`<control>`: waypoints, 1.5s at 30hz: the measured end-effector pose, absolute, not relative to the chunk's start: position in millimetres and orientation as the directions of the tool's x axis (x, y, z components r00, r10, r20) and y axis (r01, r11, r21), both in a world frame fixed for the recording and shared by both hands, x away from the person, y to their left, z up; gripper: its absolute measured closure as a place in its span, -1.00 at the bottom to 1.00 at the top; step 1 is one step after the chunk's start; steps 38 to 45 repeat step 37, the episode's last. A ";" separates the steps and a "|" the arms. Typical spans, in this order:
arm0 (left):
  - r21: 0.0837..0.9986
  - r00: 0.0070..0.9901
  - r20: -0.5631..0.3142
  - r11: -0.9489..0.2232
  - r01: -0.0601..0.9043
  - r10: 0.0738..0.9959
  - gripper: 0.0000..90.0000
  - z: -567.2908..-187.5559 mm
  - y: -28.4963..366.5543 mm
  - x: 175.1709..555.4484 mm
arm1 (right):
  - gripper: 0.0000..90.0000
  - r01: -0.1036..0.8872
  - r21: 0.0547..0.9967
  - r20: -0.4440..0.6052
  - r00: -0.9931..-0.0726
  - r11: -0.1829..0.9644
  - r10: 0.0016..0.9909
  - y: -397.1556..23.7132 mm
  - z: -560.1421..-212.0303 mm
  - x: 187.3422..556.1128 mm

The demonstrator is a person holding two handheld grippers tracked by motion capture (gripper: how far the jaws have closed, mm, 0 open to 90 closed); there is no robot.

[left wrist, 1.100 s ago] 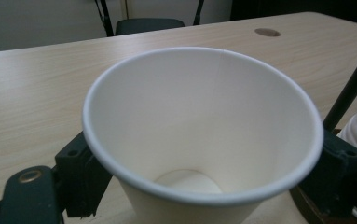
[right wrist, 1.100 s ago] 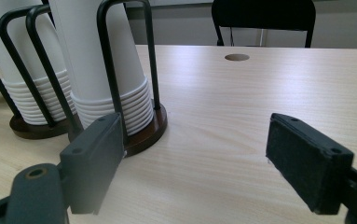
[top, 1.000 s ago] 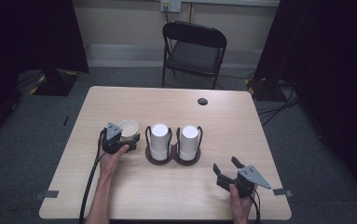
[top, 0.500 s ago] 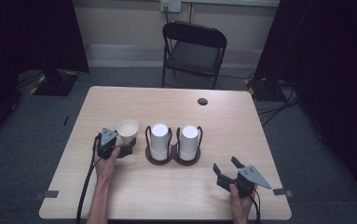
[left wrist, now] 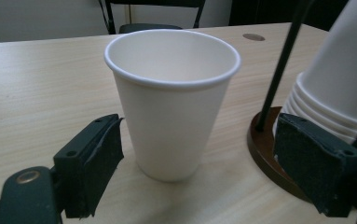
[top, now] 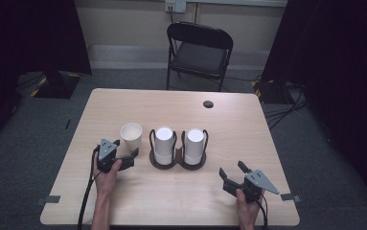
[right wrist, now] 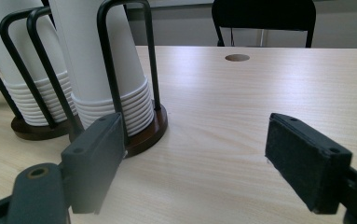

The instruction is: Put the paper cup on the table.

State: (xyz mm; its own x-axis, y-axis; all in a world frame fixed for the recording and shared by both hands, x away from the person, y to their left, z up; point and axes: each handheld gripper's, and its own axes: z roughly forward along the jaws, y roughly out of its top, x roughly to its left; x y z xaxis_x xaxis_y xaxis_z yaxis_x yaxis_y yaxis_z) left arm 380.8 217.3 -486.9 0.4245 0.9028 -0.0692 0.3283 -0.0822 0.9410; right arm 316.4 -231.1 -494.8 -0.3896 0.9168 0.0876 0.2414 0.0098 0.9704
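- High view: paper cup (top: pixel 131 136) now standing free on tabletop (top: pixel 267 143), released since a moment ago.
- Left gripper (top: pixel 125 158): open, withdrawn.
- Right gripper (top: pixel 232 175): open, idle.
- Placement judged complete.

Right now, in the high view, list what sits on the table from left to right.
Left hand-held gripper → single paper cup → left cup stack → right cup stack → right hand-held gripper.
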 end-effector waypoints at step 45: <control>0.971 0.521 -0.002 -0.124 0.206 0.854 -0.66 -495.8 147.1 295.2 | -0.59 0.284 0.959 0.092 -0.374 0.020 0.923 -229.3 -494.2 320.3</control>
